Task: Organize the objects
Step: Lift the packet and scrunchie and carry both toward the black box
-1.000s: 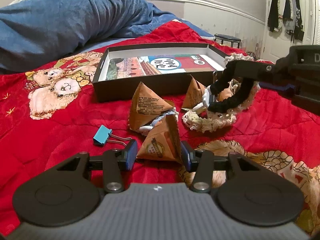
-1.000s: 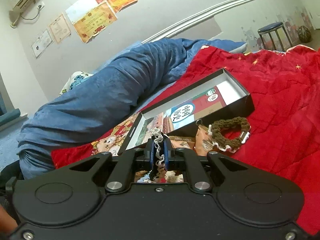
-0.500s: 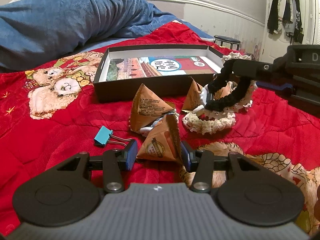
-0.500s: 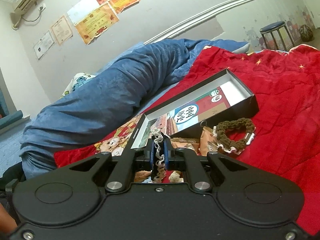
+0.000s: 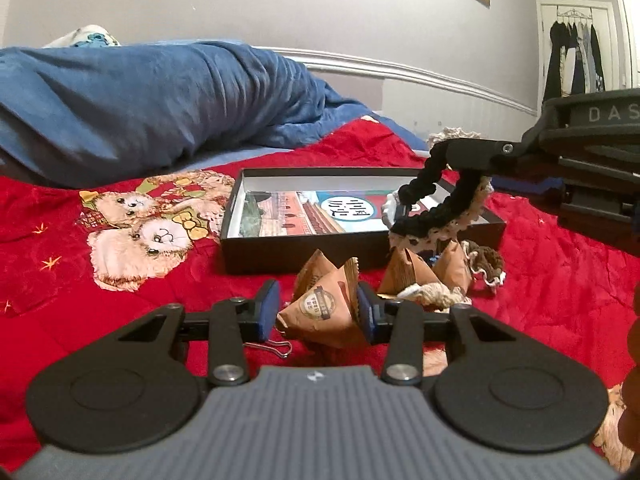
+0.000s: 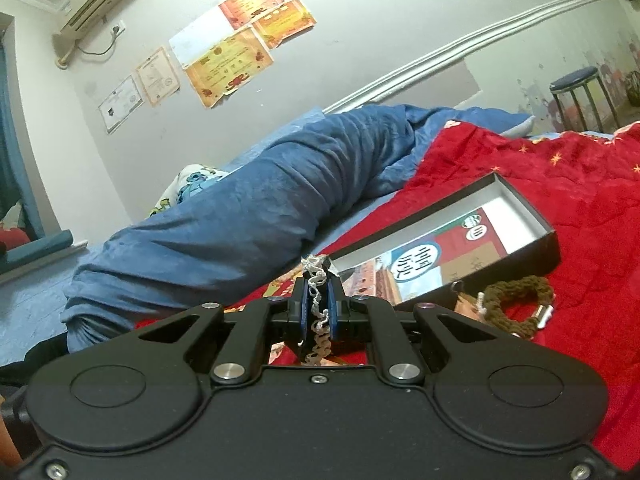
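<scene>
Bed, red quilt (image 5: 560,280) with teddy-bear print, blue blanket (image 5: 160,108) heaped along the far side.

Item: open black box (image 5: 304,258), shallow, lying on the quilt; printed card with a white disc of characters (image 5: 348,208) lines its floor.

Item: brown triangular packet (image 5: 324,312), round emblem facing the camera. It sits between the blue pads of the left tool (image 5: 318,312), whose jaws have just been closing. The right-hand pad (image 5: 366,312) touches the packet's edge; the left-hand pad (image 5: 268,312) stands a little apart from it, so the jaws are part-spread and not yet pressing on both sides.

Item: further brown packets (image 5: 412,272), clustered just in front of the box's near wall, with cream crochet cord (image 5: 428,294) lying among them.

Item: binder clip wire handle (image 5: 272,347), showing on the quilt below the left pad.

Item: black scrunchie with cream lace trim (image 5: 444,208), hanging from the right tool (image 6: 318,308), above the box's right end in the left wrist view. The right tool's jaws are pressed together on its lace edge (image 6: 318,312), which runs up between the pads.

Item: olive-brown crochet scrunchie (image 6: 520,304), lying on the quilt beside the box's near corner, close to the packets.

Background: certificates (image 6: 224,68) on the wall, stool (image 6: 576,92) beyond the bed, clothes (image 5: 572,60) hanging on a door.
</scene>
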### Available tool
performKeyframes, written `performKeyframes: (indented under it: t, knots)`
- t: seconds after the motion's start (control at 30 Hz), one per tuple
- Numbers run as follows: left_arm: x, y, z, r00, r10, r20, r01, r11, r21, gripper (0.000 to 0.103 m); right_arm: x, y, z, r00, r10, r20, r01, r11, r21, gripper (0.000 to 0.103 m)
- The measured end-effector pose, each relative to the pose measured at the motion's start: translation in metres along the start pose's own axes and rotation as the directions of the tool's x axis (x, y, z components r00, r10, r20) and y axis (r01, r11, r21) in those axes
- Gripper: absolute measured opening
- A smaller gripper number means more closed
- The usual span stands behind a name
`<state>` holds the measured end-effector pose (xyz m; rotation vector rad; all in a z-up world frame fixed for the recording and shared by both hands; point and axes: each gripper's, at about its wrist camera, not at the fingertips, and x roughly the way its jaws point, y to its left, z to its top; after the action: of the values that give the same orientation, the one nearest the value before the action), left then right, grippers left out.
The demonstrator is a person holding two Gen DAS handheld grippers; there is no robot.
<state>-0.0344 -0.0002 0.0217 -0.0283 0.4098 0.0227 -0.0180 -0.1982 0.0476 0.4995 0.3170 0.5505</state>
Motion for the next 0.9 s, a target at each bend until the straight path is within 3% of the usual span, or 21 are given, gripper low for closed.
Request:
performKeyframes:
  t: [0.13, 0.17, 0.23, 0.37, 0.4, 0.47, 0.53, 0.67, 0.73, 0.8, 0.9]
  knots:
    - [-0.002, 0.002, 0.002, 1.000, 0.003, 0.026, -0.003, 1.000, 0.001, 0.045, 0.003, 0.006, 0.002, 1.000, 0.007, 0.002, -0.007, 1.000, -0.005, 0.011]
    - [-0.002, 0.003, 0.004, 0.999, 0.009, 0.043, -0.010, 1.000, 0.002, 0.041, 0.005, 0.007, 0.003, 1.000, 0.008, -0.001, -0.008, 1.000, -0.005, 0.011]
    - [0.001, 0.006, 0.009, 0.996, 0.032, 0.083, -0.033, 0.999, 0.009, 0.025, 0.009, 0.009, 0.005, 1.000, 0.005, 0.000, -0.005, 1.000, -0.007, 0.011]
    - [0.010, 0.021, 0.023, 0.991, 0.066, 0.119, -0.062, 0.997, -0.039, 0.025, 0.020, 0.012, 0.008, 1.000, 0.013, -0.008, -0.013, 1.000, -0.001, 0.011]
    - [0.013, 0.023, 0.026, 0.991, 0.067, 0.113, -0.063, 0.997, -0.043, 0.028, 0.022, 0.013, 0.009, 1.000, 0.013, -0.011, -0.013, 1.000, -0.005, 0.011]
    - [0.014, 0.023, 0.025, 0.996, 0.060, 0.063, -0.058, 0.997, -0.045, 0.066, 0.023, 0.015, 0.010, 1.000, 0.013, -0.022, -0.013, 1.000, -0.014, 0.011]
    - [0.007, 0.018, 0.018, 1.000, 0.017, 0.011, -0.016, 0.998, -0.057, 0.085, 0.020, 0.016, 0.009, 0.999, 0.009, -0.034, -0.010, 1.000, -0.029, 0.011]
    - [-0.015, -0.011, -0.006, 0.999, 0.013, 0.030, -0.015, 0.997, 0.070, 0.085, 0.009, 0.013, 0.009, 0.999, 0.003, -0.046, -0.004, 1.000, -0.026, 0.010]
    - [-0.014, -0.018, -0.012, 1.000, 0.009, -0.006, -0.008, 0.994, 0.112, 0.087, 0.007, 0.010, 0.009, 0.999, -0.003, -0.047, 0.001, 1.000, -0.023, 0.010]
    - [-0.003, -0.015, -0.010, 0.997, 0.052, -0.054, -0.048, 0.995, 0.083, 0.087, 0.006, 0.008, 0.009, 0.999, -0.001, -0.044, 0.000, 1.000, -0.017, 0.010]
    - [0.013, -0.001, -0.006, 0.983, 0.168, -0.079, -0.170, 0.985, -0.025, 0.087, 0.007, 0.006, 0.008, 0.999, 0.005, -0.039, -0.005, 1.000, -0.004, 0.010]
